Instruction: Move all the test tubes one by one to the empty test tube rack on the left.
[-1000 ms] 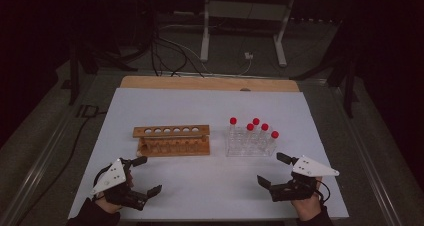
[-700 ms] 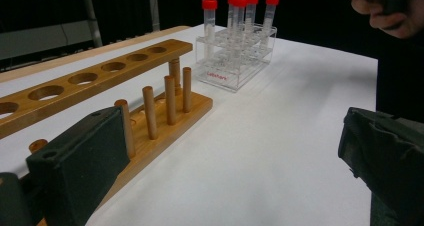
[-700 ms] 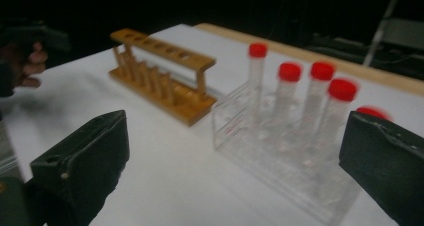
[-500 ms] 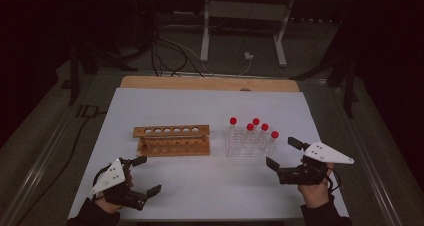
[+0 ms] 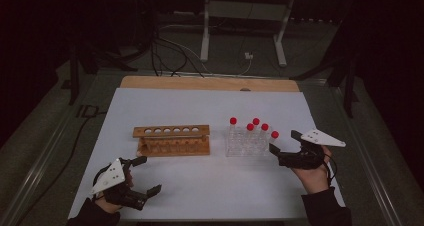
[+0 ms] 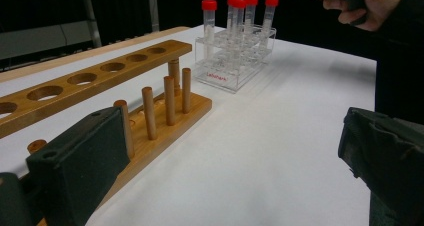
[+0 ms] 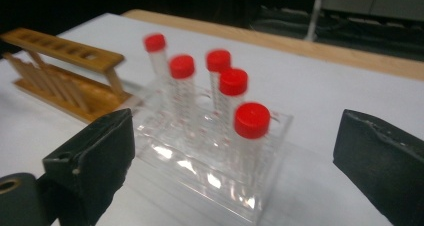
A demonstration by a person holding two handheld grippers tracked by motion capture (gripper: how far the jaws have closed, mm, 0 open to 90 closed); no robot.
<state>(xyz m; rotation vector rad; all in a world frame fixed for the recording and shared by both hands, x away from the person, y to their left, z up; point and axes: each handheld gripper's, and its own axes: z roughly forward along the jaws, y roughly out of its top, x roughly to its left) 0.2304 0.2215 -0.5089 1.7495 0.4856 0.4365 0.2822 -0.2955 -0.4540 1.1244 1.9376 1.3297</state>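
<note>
White tabletop point(image 5: 210, 106) carries a wooden rack point(image 5: 171, 140) and, right of it, a clear rack point(image 5: 245, 145) of red-capped tubes point(image 5: 274, 135) — right tongs point(image 5: 286, 147) just beside it, wide but closing slightly, empty; left tongs point(image 5: 147, 174) open, empty.

Ahead of the right gripper point(image 5: 286, 147), between its spread jaws, stood the clear rack point(image 7: 215, 171) with five tubes point(image 7: 250, 131) in it. The wooden rack point(image 6: 100, 101) lay before the left gripper point(image 5: 145, 175), by its left jaw.
</note>
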